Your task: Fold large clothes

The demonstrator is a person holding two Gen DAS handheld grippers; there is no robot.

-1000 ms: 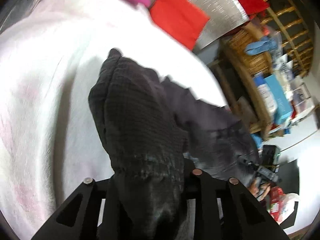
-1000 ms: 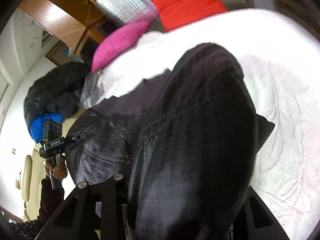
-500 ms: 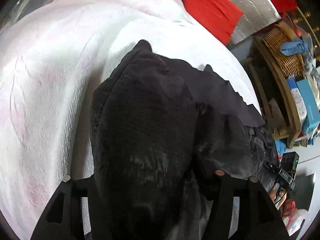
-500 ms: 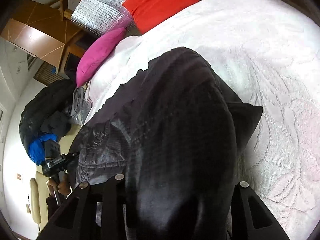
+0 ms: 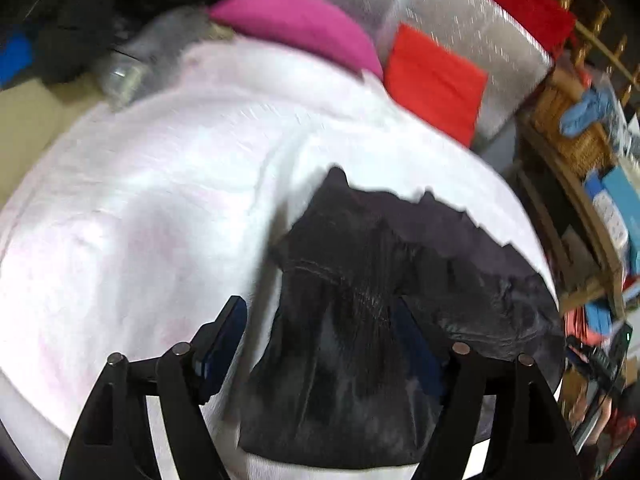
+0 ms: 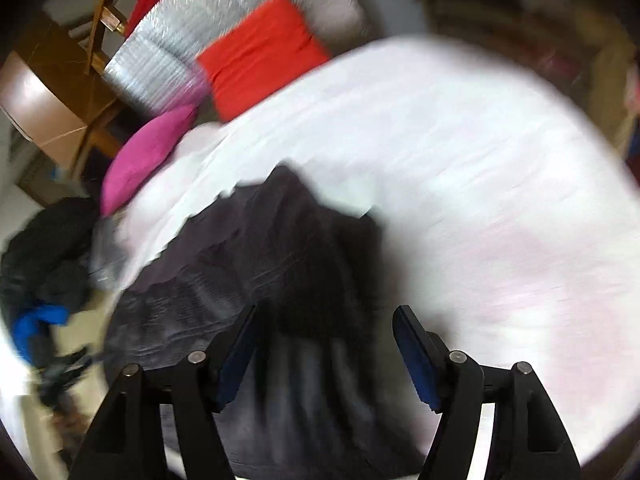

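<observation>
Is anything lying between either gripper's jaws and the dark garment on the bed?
Nothing visible. The dark garment lies directly between the opening jaws of the left gripper and right gripper, on the white bedspread.

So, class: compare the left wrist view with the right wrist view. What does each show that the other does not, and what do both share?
Only the left wrist view shows the wicker basket and shelf clutter at its right edge. Only the right wrist view shows the brown wooden table at upper left. Both show the dark garment on the white bedspread, the pink cushion, the red cushion and opening jaws with garment between them.
</observation>
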